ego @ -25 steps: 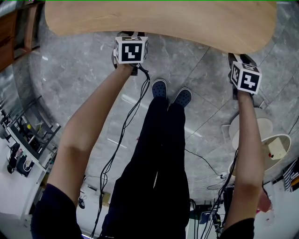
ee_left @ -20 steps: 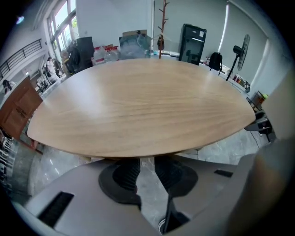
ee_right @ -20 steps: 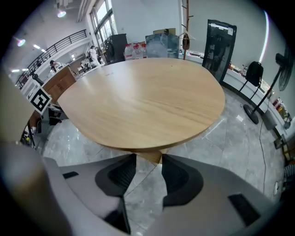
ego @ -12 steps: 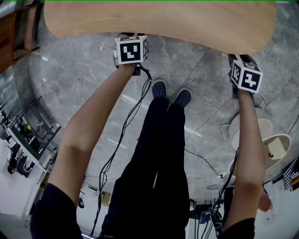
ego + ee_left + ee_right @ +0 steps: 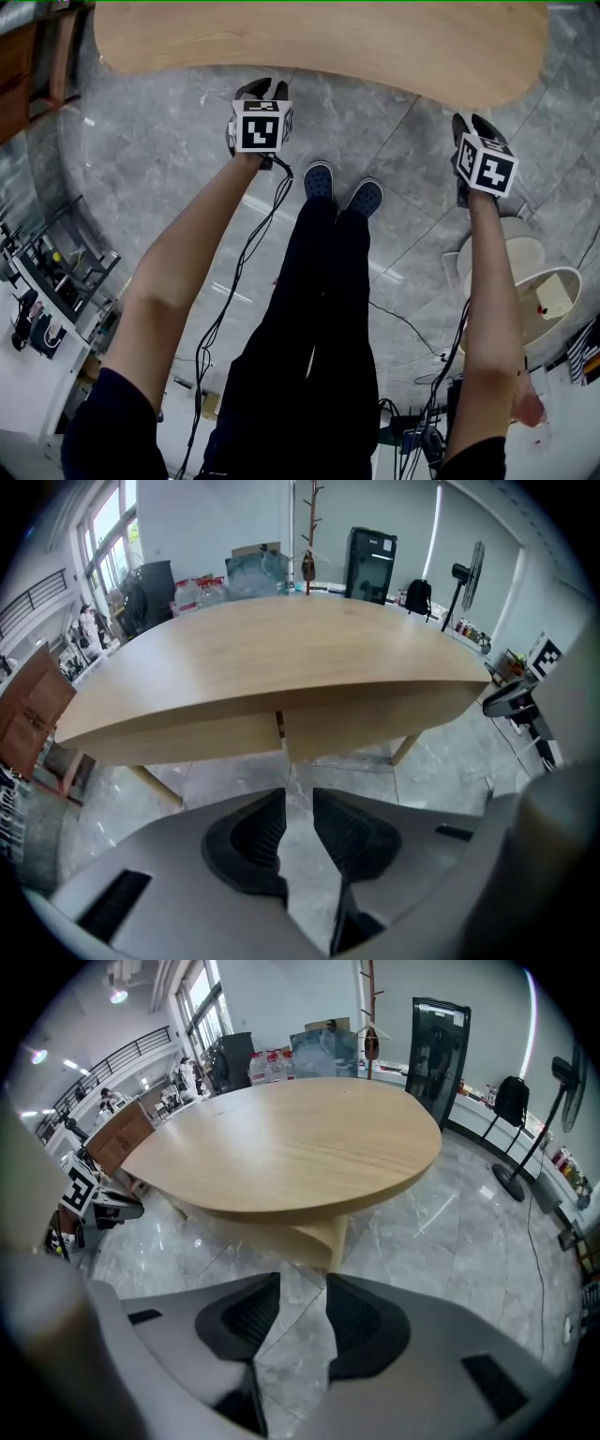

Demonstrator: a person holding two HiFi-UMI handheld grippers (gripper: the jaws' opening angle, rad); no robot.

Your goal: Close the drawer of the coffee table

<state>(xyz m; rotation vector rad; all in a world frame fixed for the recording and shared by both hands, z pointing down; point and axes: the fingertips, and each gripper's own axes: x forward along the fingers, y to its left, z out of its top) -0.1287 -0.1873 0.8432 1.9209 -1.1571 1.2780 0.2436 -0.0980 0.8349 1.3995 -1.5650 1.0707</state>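
Looked done: drawer (image 5: 187, 738) sat flush under coffee table (image 5: 281, 658) top; left gripper (image 5: 298, 803) parted, empty; right gripper (image 5: 302, 1288) jaws just narrowed, nothing between.

Bright, even daylight enters through the windows (image 5: 101, 532), the marble floor (image 5: 150, 1234) glints, and fisheye edges curve darkly.

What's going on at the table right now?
A person stands at the wooden coffee table, a gripper in each hand, both just short of its near edge. The left gripper is open and empty. The right gripper is open too, its jaws having just closed a little on nothing. The drawer front under the top looks flush, apparently shut.
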